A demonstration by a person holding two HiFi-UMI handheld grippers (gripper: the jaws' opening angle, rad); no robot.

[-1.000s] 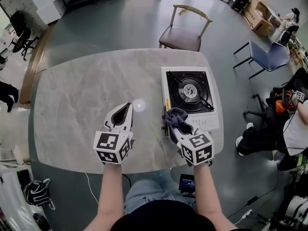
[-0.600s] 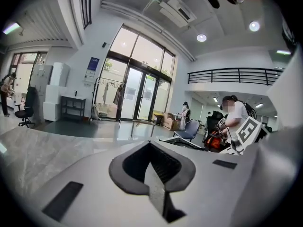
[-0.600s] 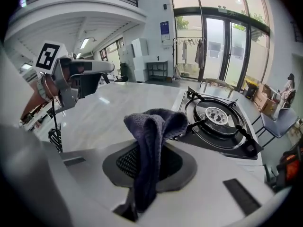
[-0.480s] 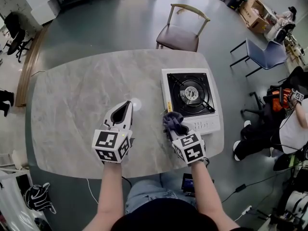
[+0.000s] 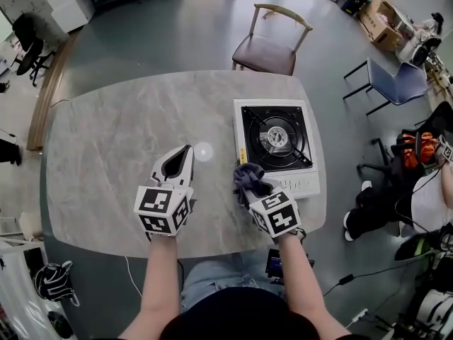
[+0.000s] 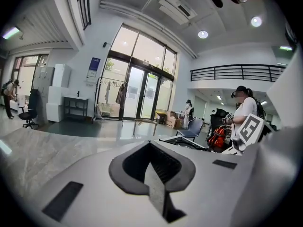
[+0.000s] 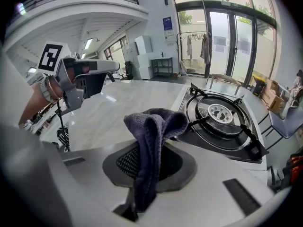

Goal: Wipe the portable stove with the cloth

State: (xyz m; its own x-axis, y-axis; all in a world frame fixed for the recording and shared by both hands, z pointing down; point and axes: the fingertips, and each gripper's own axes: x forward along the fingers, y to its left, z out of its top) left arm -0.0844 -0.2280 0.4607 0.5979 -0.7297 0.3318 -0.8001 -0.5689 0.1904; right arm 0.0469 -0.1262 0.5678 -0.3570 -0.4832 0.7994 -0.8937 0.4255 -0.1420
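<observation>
The right tool (image 5: 252, 187) is clamped on the dark cloth (image 5: 248, 176), which bunches above its jaws at the near-left corner of the portable stove (image 5: 276, 137). The left tool (image 5: 182, 159) is over the desk (image 5: 106, 147), left of the stove, jaws pressed together and empty. A brown chair (image 5: 269, 48) stands beyond the desk.

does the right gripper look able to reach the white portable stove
Probably yes: the right gripper, shut on the dark grey cloth, sits beside the white portable stove with nothing between them.
</observation>
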